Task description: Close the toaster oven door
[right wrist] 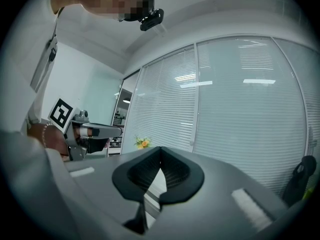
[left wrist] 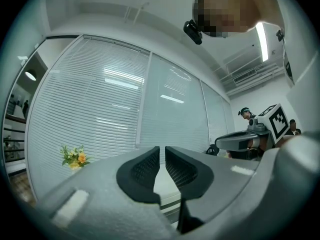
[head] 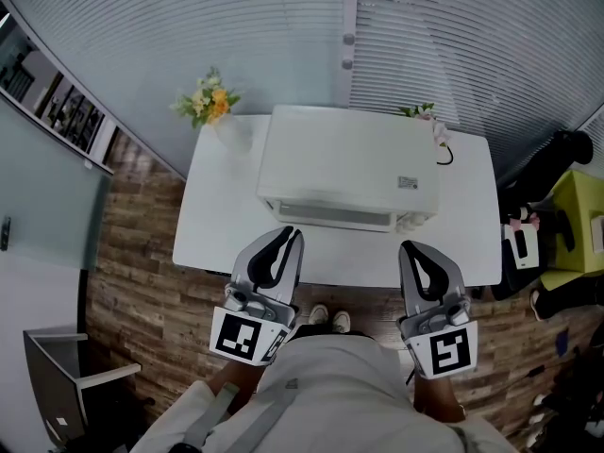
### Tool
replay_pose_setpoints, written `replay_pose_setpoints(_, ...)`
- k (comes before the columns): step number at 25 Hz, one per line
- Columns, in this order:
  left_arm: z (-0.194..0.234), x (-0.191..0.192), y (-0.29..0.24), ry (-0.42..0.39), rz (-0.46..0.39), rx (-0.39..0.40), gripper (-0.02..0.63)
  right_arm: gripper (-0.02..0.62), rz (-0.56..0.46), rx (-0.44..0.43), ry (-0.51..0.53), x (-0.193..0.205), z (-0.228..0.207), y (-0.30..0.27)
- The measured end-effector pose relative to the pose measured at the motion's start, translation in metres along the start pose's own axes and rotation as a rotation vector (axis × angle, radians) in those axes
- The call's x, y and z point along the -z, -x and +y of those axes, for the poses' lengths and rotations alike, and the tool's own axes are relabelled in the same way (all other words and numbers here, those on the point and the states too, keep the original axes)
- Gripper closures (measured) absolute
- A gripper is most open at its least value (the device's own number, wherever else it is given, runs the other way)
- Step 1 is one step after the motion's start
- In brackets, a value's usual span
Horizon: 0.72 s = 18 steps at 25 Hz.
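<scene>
- Behind the oven [head: 349, 163], blinds [head: 236, 26] fill the whole back wall. That's backdrop, nothing to handle there.
- Under the oven, the white table [head: 212, 234]. Its top is bare in front of the oven.
- Now the oven itself: a white box, front turned toward the person, and we're looking down on its top.
- On the oven's near face, the door [head: 326, 217]. No flap lies out flat in front of the oven, so it reads as up or nearly up. Whether it's seated tight, I can't tell from this steep angle.
- Off the oven's front left corner, the left gripper [head: 286, 236] is held level, near the oven but not touching it. Its tongs are narrow, with a thin slit between the pads and nothing in it.
- Off the oven's front right corner, the right gripper [head: 410, 249] is also clear of the box. Its tongs meet at the tips and are empty.
- Behind and left of the oven, flowers [head: 209, 100], well out of the way.
- My read of the step: only a finishing press is left, if any.
  - Set closed tips on the door's upper edge near the middle, not at a corner, so it doesn't twist.
  - Push straight in toward the oven.
  - Go gently, or brace the oven with the other gripper, because a light box could slide back on that smooth top.
</scene>
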<state>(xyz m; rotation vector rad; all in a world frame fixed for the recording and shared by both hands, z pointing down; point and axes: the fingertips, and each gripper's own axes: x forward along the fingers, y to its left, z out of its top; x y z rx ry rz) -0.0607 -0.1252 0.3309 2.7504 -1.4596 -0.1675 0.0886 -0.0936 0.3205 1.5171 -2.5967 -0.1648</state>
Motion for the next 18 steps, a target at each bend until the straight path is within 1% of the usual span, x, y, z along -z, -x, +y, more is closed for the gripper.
replay_pose_setpoints(18, 0.0030, 0.0037, 0.0008, 0.009, 0.009, 0.003, 0.569, 0.591, 0.004, 0.006, 0.004, 0.0003, 0.0022, -0.0008)
